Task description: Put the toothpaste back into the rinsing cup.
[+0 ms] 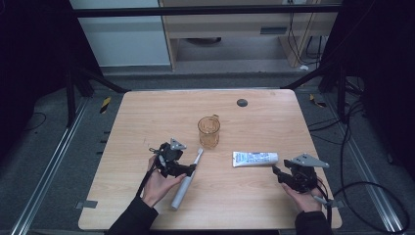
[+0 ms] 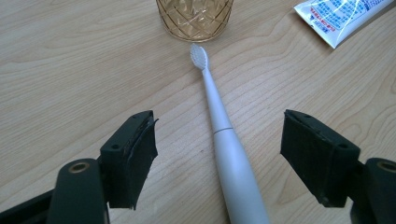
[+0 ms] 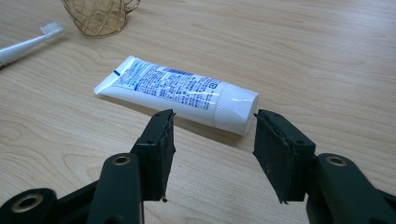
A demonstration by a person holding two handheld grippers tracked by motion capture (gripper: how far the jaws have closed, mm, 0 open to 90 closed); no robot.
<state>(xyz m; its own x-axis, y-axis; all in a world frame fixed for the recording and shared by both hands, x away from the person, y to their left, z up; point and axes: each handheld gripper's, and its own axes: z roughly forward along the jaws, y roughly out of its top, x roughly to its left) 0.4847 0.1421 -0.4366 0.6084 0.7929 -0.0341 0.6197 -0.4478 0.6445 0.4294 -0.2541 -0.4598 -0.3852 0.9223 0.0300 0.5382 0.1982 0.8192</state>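
On table, L gripper [image 2: 219,154] open over toothbrush [image 2: 224,140].

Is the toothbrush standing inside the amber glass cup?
No, the toothbrush lies flat on the wooden table, with its bristle head just in front of the amber glass cup.

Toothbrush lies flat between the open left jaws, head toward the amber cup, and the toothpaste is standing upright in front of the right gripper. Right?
Not quite. The toothpaste lies flat on the table, cap toward the right gripper, as the right gripper view shows. The rest holds: toothbrush flat between the open left gripper jaws, head toward the cup.
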